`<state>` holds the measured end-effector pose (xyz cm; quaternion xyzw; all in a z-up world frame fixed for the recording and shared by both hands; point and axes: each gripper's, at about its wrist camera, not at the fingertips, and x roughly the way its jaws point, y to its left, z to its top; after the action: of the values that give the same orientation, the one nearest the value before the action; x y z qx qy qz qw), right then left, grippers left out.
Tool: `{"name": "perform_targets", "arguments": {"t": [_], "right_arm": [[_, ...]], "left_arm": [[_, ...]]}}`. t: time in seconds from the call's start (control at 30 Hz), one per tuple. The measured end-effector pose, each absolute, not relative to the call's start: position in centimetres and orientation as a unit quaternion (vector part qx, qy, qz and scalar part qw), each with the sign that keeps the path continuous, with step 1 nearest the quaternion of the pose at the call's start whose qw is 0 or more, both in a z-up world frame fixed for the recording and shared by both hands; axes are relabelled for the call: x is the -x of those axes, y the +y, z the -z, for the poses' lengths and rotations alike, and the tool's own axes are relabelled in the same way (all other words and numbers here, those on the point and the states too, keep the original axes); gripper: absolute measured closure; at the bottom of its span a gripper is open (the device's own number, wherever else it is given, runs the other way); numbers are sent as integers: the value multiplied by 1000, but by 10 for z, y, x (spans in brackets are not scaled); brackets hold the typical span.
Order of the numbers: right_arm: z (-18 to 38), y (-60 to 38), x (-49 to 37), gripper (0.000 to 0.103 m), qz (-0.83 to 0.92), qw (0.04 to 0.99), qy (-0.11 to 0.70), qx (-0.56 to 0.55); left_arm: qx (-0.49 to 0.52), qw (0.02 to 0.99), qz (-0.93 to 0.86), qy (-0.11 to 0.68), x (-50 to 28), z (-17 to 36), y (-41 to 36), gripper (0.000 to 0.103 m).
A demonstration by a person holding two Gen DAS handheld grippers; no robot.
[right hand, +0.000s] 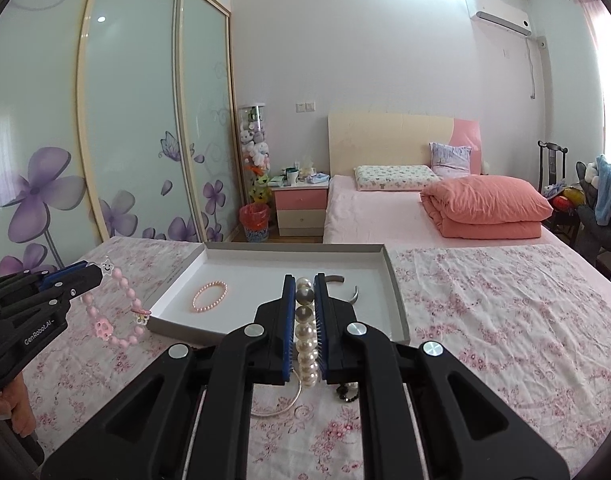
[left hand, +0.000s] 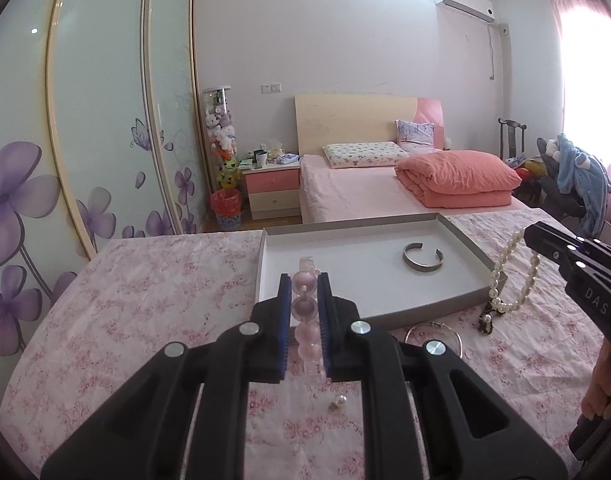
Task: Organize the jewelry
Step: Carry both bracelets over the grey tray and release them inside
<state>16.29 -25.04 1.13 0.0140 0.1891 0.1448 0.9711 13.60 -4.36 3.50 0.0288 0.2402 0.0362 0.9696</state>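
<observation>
My left gripper (left hand: 304, 280) is shut on a pink bead bracelet (left hand: 305, 332), held above the flowered cloth just in front of the shallow white tray (left hand: 345, 252). From the right wrist view the same bracelet (right hand: 117, 314) hangs as a loop with a pink charm from the left gripper (right hand: 97, 273). My right gripper (right hand: 305, 280) is shut on a pearl strand (right hand: 306, 344). That strand (left hand: 499, 276) dangles beside the tray's right edge from the right gripper (left hand: 533, 236). In the tray (right hand: 265, 276) lie a small pink pearl bracelet (right hand: 210, 297) and a silver cuff (left hand: 422, 258).
On the cloth in front of the tray lie a thin silver bangle (left hand: 433, 334), a dark bead piece (left hand: 485, 322) and a small pearl earring (left hand: 338, 402). Beyond stand a pink bed (left hand: 365, 188), a nightstand (left hand: 271, 192) and sliding wardrobe doors (left hand: 105, 120).
</observation>
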Motion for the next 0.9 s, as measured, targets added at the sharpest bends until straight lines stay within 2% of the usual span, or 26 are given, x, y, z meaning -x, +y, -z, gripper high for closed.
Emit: {"name": "perform_targets", "arguments": {"t": [0.47,0.9], "right_arm": [[-14,-253,-208,92,-140,971,192,-22],[8,-240,-258,92,-148,961,234,-26]], "left_arm": [[-18,965,-48,256,-197,-34,-45,89],[-5,960,-39,278,-249,-15,-45,89]]}}
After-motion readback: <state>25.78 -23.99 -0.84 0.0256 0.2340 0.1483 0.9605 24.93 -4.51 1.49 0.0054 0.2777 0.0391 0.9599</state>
